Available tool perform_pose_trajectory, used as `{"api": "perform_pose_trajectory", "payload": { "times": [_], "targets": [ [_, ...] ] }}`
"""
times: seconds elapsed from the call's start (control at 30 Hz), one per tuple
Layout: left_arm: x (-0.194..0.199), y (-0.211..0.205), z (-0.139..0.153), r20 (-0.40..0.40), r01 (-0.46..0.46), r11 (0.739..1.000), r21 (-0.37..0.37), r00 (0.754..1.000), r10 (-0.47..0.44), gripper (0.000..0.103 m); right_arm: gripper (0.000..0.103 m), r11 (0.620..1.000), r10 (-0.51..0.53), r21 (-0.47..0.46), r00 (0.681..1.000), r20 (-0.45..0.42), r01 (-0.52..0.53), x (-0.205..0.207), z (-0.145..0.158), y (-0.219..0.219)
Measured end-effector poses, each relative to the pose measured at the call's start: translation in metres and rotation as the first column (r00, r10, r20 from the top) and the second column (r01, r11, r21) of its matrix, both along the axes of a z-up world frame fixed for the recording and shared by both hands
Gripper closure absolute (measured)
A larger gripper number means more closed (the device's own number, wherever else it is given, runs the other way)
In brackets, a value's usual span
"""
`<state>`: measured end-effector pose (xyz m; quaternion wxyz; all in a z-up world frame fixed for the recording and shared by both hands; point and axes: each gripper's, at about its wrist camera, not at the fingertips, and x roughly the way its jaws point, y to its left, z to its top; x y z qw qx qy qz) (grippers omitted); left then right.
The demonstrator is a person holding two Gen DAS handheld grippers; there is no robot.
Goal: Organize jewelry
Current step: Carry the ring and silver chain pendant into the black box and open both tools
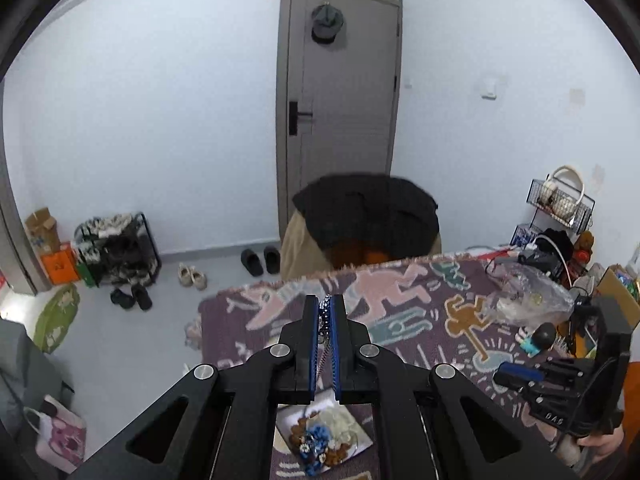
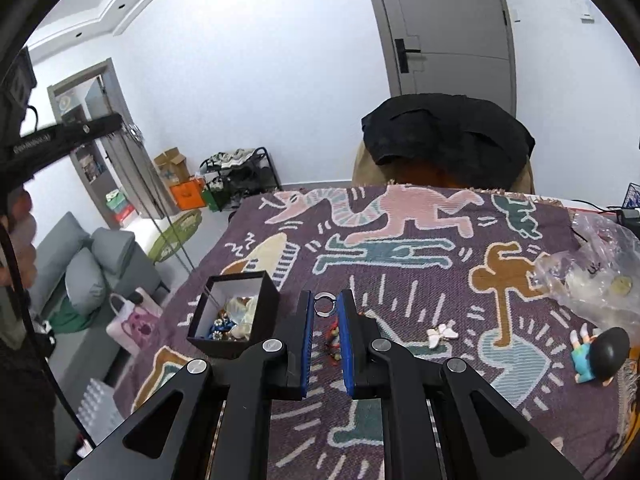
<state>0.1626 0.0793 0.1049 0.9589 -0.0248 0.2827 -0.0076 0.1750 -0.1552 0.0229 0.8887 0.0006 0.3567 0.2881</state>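
My left gripper [image 1: 327, 300] is shut on a thin silver chain [image 1: 323, 344] that hangs between its blue pads, high above the black jewelry box [image 1: 320, 440] of mixed pieces. In the right wrist view that box [image 2: 232, 312] stands open on the patterned cloth, left of my right gripper [image 2: 325, 300]. The right gripper is open, low over the cloth, with a silver ring [image 2: 323, 305] between its fingertips and a red beaded piece [image 2: 334, 340] between its fingers. A white bow clip [image 2: 440, 334] lies to the right.
A clear plastic bag [image 2: 592, 272] and a small doll figure [image 2: 596, 354] sit at the table's right edge. A chair draped with dark clothing [image 2: 444, 140] stands behind the table's far edge. The left table edge drops to the floor, with a sofa [image 2: 80, 264] below.
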Motion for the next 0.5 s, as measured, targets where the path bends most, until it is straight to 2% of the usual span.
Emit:
{"api": "perform_pose_trajectory", "payload": {
  "times": [0.2,0.5],
  "targets": [
    [0.008,0.01,-0.064,-0.083,0.012,0.998,-0.064,0.996,-0.017,0.098,0.09,0.999,0.026,-0.031,1.0,-0.012,-0.026,0.001,-0.009,0.021],
    [0.014,0.01,-0.13,-0.171,0.043,0.988,-0.15,0.983,-0.069,0.097,0.09,0.996,0.057,-0.062,0.998,-0.032,-0.059,0.004,-0.021,0.049]
  ]
}}
